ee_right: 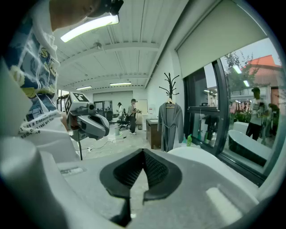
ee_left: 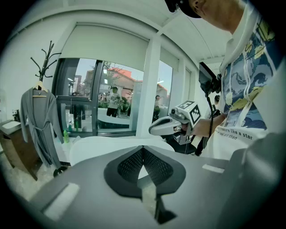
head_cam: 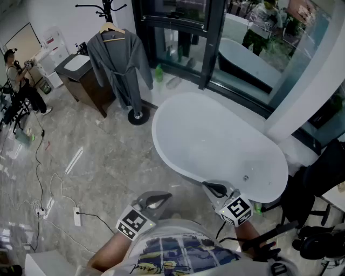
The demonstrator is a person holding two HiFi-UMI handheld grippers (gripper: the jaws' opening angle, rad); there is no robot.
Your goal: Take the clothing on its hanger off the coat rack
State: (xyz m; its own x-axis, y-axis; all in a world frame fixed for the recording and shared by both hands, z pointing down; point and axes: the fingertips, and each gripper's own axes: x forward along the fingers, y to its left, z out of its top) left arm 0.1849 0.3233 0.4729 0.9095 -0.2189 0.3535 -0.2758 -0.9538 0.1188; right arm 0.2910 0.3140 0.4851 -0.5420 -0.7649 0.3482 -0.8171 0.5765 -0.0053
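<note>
Holding both tongs low before the chest, had the left tongs [head_cam: 161,197] pressed together on nothing and the right tongs [head_cam: 211,187] likewise pressed together and empty, each tilted slightly downward near the rim of the white bathtub [head_cam: 178,161]. Saw the grey robe [head_cam: 119,64] on its wooden hanger [head_cam: 112,31], hooked high on the black coat rack [head_cam: 105,8], across the marble floor [head_cam: 97,161], well apart from both tongs, just beside a dark cabinet [head_cam: 86,86].
</note>
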